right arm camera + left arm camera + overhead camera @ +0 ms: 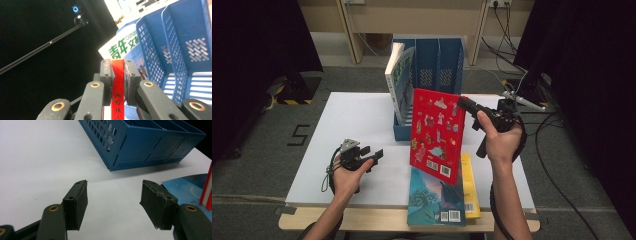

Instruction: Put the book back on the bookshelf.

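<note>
Currently my right gripper [464,102] is clamped on the top corner of the red book [437,135], its pads pressed against both faces; the right gripper view confirms the red spine [117,82] pinched between the two jaws. I hold the book lifted and tilted, with its lower edge hanging just above the teal book [434,197] and the yellow book [469,185], which lie flat at the near edge of the white table [357,120].

My left gripper [369,157] rests low over the table to the left of the books, jaws standing apart with nothing between them; the left gripper view shows bare tabletop between the pads [77,205].

Relation governing the next move: the blue file rack [437,65] stands directly behind the red book, away from me, slots open upward. A green-and-white book [399,82] already leans in the leftmost slot. The red book's long axis runs near upright, leaning to the left at the top, so I judge it needs carrying forward and squaring to a free slot to the right of that book. My right hand [497,137] is the nearer to the rack and already bears the load; my left is well apart from it
</note>
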### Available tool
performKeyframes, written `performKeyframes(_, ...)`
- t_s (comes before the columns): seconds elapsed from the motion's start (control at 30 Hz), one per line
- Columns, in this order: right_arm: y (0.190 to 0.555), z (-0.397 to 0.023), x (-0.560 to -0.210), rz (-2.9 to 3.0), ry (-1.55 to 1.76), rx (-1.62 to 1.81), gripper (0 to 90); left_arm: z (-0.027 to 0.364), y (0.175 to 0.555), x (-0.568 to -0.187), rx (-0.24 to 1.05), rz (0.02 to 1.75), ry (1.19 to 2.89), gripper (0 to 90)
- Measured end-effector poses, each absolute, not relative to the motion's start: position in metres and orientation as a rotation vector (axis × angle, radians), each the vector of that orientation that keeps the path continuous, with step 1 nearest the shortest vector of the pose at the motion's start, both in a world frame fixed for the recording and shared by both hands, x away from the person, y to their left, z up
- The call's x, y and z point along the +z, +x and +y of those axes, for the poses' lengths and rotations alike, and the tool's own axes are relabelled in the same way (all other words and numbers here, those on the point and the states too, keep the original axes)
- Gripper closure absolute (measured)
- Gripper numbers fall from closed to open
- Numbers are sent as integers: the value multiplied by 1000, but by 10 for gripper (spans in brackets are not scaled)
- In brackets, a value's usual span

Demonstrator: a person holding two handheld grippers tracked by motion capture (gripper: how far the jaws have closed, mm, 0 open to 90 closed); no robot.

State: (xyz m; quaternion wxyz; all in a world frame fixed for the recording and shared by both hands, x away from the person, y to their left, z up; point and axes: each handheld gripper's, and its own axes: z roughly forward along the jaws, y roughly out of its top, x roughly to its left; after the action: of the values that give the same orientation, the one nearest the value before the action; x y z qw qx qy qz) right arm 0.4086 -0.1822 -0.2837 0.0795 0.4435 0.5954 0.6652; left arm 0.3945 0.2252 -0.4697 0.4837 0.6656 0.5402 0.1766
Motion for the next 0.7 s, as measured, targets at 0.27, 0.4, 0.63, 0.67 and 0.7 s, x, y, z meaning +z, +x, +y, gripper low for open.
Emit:
performKeyframes(0.27,404,-187,-273,1699,1303,1967,809,224,395,-472,425,1320,1626,375)
performKeyframes(0.4,403,-186,-265,1651,1277,1942,809,224,396,-473,427,1320,1632,375)
performKeyframes(0.63,408,-180,-254,1587,1240,1900,809,224,396,-475,426,1319,1633,375)
performKeyframes(0.67,408,-180,-254,1587,1240,1900,809,224,396,-475,427,1319,1633,375)
performKeyframes(0.7,411,-177,-251,1569,1234,1887,809,224,397,-475,428,1322,1633,375)
